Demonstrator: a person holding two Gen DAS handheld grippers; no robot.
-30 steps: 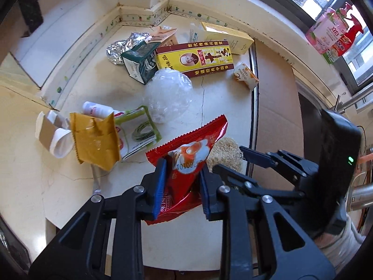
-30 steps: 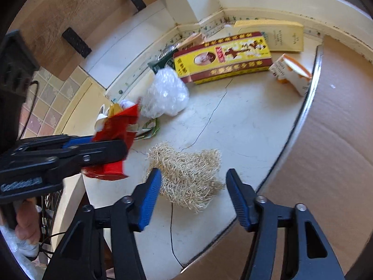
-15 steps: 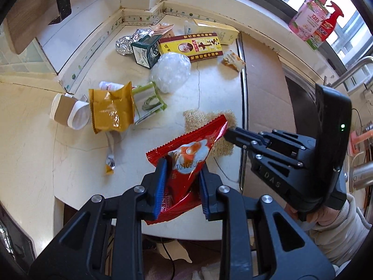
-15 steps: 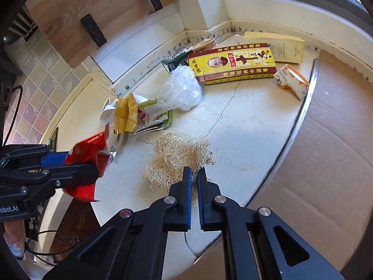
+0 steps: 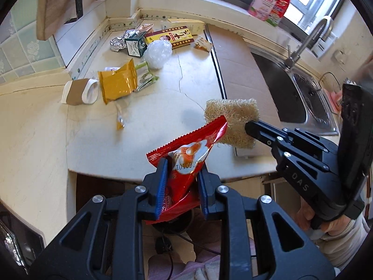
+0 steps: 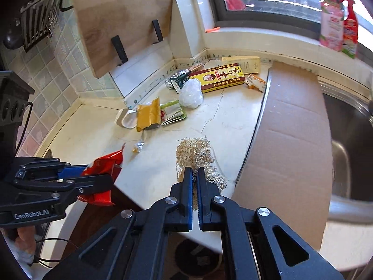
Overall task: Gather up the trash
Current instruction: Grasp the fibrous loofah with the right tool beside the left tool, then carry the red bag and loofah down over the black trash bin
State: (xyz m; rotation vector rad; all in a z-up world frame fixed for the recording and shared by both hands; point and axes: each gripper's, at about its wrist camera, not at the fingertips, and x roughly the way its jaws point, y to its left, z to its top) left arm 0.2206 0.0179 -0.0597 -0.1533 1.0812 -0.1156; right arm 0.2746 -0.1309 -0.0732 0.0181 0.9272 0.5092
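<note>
The left gripper [image 5: 182, 182] has its jaws clamped on one red bag [image 5: 186, 161]. The right gripper [image 6: 194, 186] squeezes one scrubby sponge [image 6: 197, 156]. Four boxes lie on the tabletop [image 5: 149, 126].

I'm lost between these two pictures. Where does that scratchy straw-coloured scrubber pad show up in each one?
Left wrist view: the scrubber pad is right of centre, pinched by the right gripper coming in from the right.
Right wrist view: the scrubber pad is at centre, just above the shut right gripper that holds it.
Shared landmark: the yellow and red box at the back of the counter.
</note>
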